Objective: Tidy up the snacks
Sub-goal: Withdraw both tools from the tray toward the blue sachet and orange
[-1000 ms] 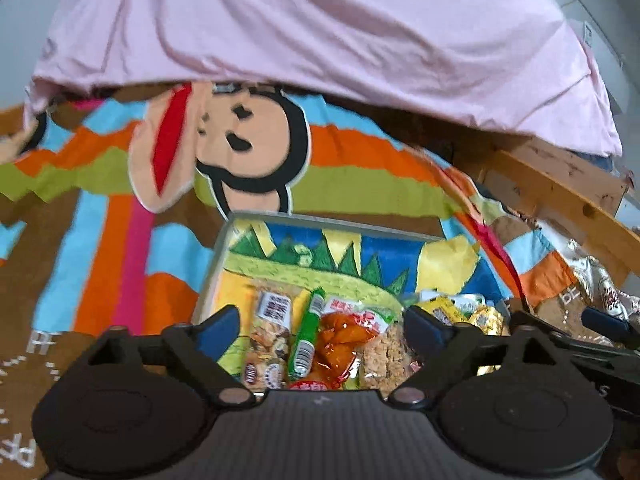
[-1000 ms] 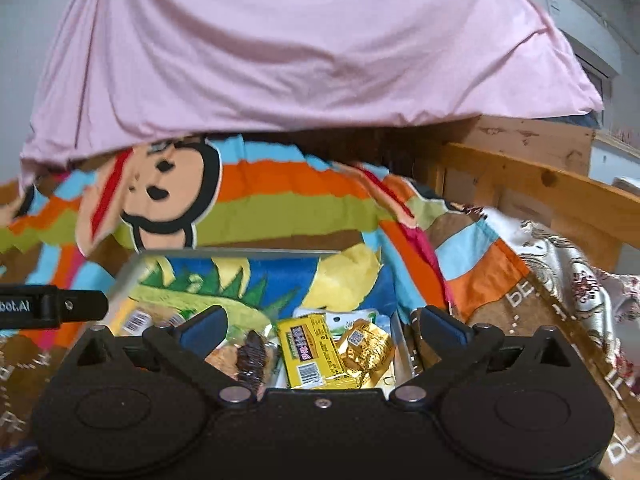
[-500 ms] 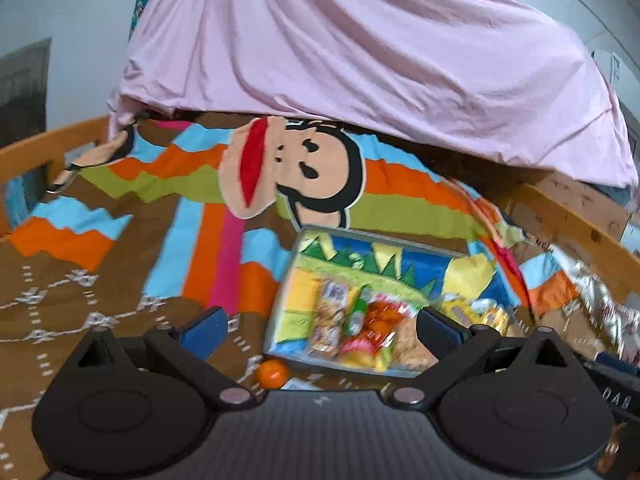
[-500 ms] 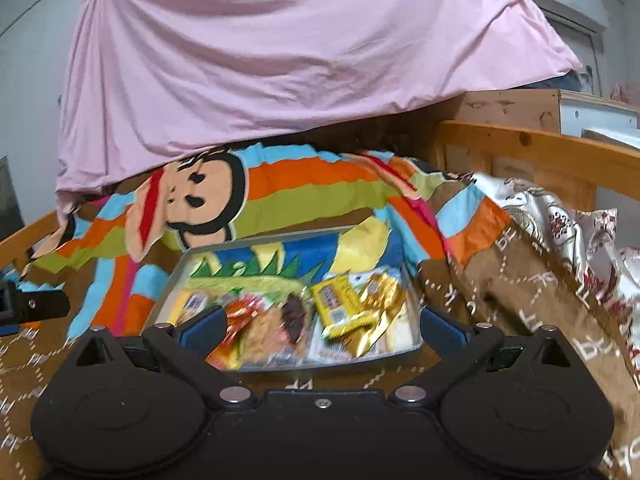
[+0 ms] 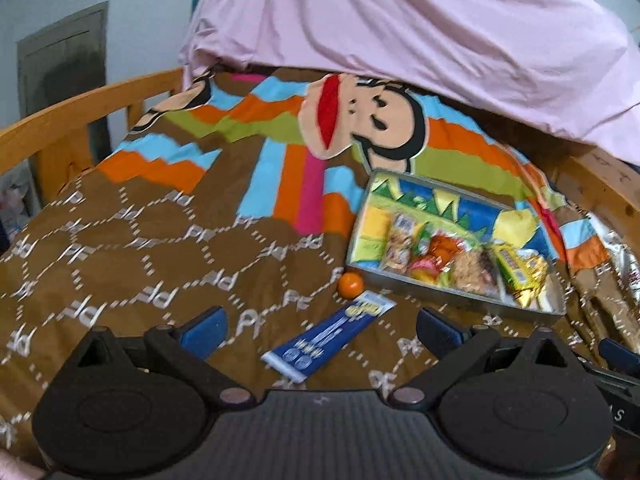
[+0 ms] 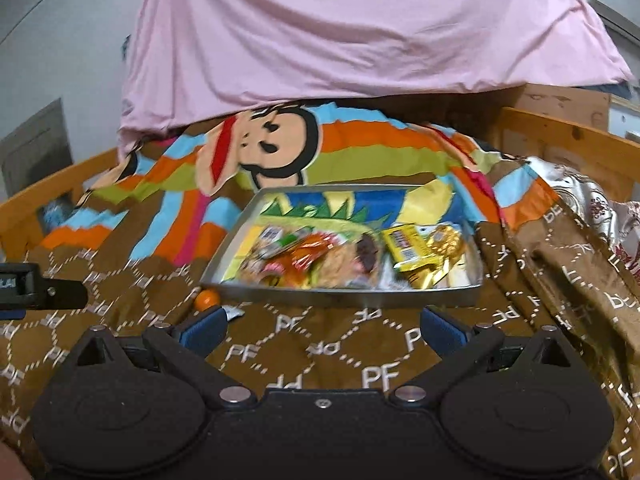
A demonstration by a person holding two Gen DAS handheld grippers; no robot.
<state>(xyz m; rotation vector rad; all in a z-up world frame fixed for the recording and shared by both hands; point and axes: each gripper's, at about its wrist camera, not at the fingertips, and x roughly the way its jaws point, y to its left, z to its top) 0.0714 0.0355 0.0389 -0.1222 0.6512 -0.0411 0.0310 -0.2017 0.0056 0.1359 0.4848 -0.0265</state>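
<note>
- I've drawn both hand-held grippers back from the tray (image 5: pixel 452 284); it now sits farther off.
- An orange ball (image 5: pixel 351 284) and blue packet (image 5: pixel 328 338) have come into view before it.

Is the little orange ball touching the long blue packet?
Cannot tell. In the left wrist view the orange ball sits right at the blue packet's far end, but blur hides any gap.

Brown patterned blanket (image 5: pixel 120 248) with cartoon monkey print (image 5: pixel 372 128), spread across wooden bed frame (image 5: pixel 80 112); pink sheet (image 5: pixel 400 20) draped behind, overhanging blanket.
</note>
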